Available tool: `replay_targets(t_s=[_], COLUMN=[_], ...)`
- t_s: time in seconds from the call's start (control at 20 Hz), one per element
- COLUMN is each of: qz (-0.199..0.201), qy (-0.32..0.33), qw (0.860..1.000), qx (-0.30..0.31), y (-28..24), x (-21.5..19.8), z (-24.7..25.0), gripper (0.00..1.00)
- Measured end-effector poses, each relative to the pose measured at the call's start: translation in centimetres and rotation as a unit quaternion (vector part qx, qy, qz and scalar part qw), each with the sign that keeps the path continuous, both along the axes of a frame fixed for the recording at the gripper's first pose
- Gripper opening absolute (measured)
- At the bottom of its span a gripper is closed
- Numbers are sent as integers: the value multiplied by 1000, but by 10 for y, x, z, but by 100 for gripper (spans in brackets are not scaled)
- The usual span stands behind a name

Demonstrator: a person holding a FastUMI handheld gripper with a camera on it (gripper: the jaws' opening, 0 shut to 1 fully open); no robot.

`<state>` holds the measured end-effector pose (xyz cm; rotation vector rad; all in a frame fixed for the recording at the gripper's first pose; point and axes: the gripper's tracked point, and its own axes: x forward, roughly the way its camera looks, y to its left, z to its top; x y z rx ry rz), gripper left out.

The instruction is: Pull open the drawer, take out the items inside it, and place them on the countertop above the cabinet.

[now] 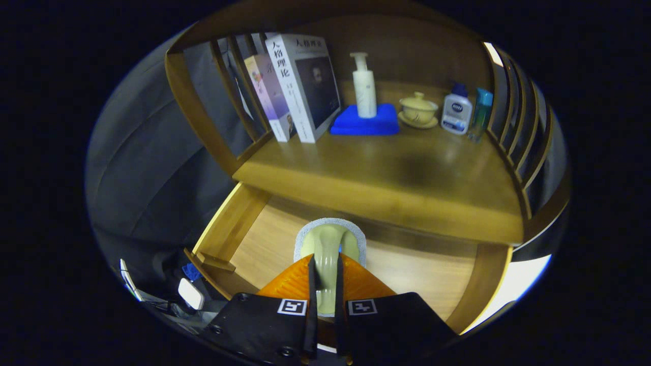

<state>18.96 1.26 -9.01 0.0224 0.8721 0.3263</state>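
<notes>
The wooden drawer (239, 223) stands pulled open below the countertop (386, 178). Over its pale floor hangs a cleaning brush (329, 244) with a pale green handle and a grey-white pad. My gripper (325, 277) is shut on the brush's handle, both black fingers (312, 284) pressing its narrow ridge from either side. The brush's pad points ahead, toward the countertop's front edge. The orange finger bases cover the near part of the brush.
On the countertop stand two books (300, 86) at the back left, a white pump bottle (364, 89) on a blue cloth (365, 123), a lidded yellow teacup (418, 109), a white-and-blue bottle (456, 111) and a teal bottle (480, 112). Slatted wooden rails (524, 137) close both sides.
</notes>
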Motion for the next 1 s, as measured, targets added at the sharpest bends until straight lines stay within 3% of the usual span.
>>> replay_targets(t_s=[0.15,0.6,0.85,1.0], qz=[-34,-153,-201,-220], qy=[-11,-17,-6,-19], qw=[999,987,977,973], qx=[32,41,73,66], y=[-4,-41,-46,-53], x=[28,138,168,178], z=[20,22,11,7], gripper=[15,15,15,23])
